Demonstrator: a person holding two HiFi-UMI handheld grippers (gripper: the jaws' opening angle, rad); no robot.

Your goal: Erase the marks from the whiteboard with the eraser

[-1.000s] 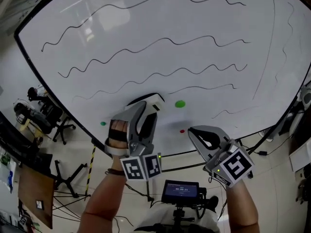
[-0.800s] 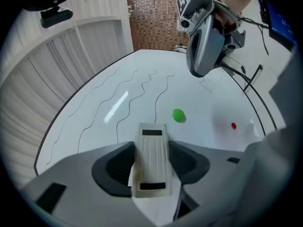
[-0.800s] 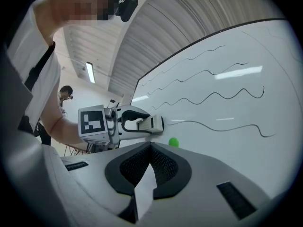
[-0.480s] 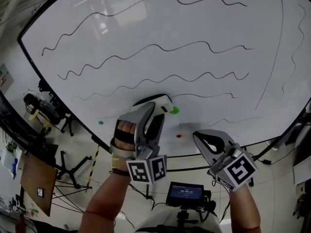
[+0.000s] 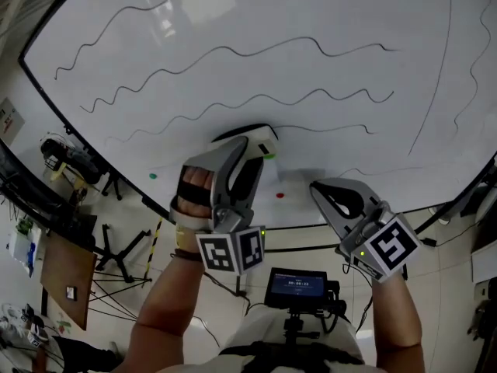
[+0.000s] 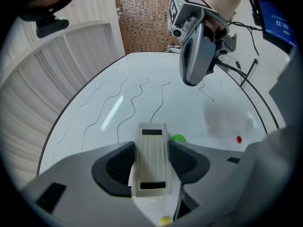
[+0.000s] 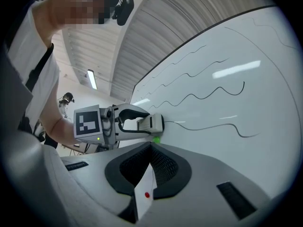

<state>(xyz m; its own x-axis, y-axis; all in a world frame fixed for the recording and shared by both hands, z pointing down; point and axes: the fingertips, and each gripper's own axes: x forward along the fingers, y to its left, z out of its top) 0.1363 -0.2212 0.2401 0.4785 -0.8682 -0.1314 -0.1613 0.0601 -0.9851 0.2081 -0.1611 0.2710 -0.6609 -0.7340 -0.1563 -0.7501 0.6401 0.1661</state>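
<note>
The whiteboard (image 5: 233, 22) carries several black wavy lines (image 5: 233, 53) and a long stroke at the right. My left gripper (image 5: 255, 148) is shut on a white eraser (image 5: 260, 140) whose face lies against the board at the left end of the lowest line. In the left gripper view the eraser (image 6: 151, 157) sits between both pads. My right gripper (image 5: 318, 186) hovers shut and empty, lower right of the eraser; its jaw tips meet in the right gripper view (image 7: 150, 146). That view also shows the eraser (image 7: 154, 123).
A green magnet (image 5: 270, 156) touches the eraser's lower edge; a red magnet (image 5: 280, 195) and a small green one (image 5: 152, 176) sit lower. A grey smudge (image 5: 311, 177) marks the board. Office chairs and stands (image 5: 78, 169) crowd the floor left; a screen (image 5: 296, 288) hangs at the person's chest.
The left gripper has slid the eraser rightward along the board until it meets the green magnet. The right gripper drifted along with it, still shut.
</note>
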